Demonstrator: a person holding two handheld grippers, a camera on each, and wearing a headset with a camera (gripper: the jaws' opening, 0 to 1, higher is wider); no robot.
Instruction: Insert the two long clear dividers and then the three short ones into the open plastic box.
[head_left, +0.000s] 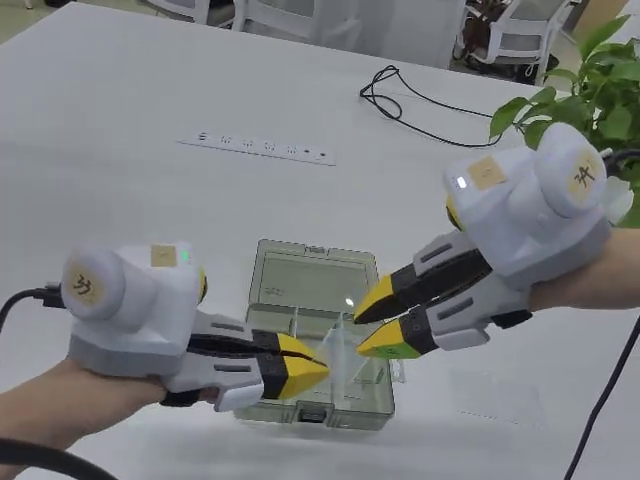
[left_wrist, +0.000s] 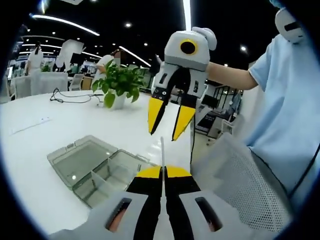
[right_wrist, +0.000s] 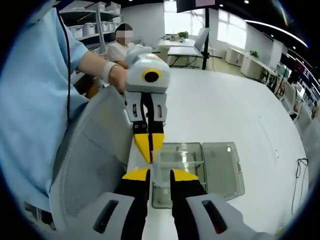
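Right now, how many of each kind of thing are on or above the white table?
Grippers: 2, the left gripper and right gripper
Plastic box: 1
Clear divider held by the left gripper: 1, those inside the box too unclear to count
Power strip: 1
Black cable: 1
Potted plant: 1
Total: 7

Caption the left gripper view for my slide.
Left gripper pinches a clear divider by the open box; right gripper faces it, open.

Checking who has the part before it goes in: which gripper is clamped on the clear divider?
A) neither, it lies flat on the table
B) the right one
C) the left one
C: in the left gripper view the left gripper has its jaws shut on the thin clear divider, while the right gripper has its jaws apart.
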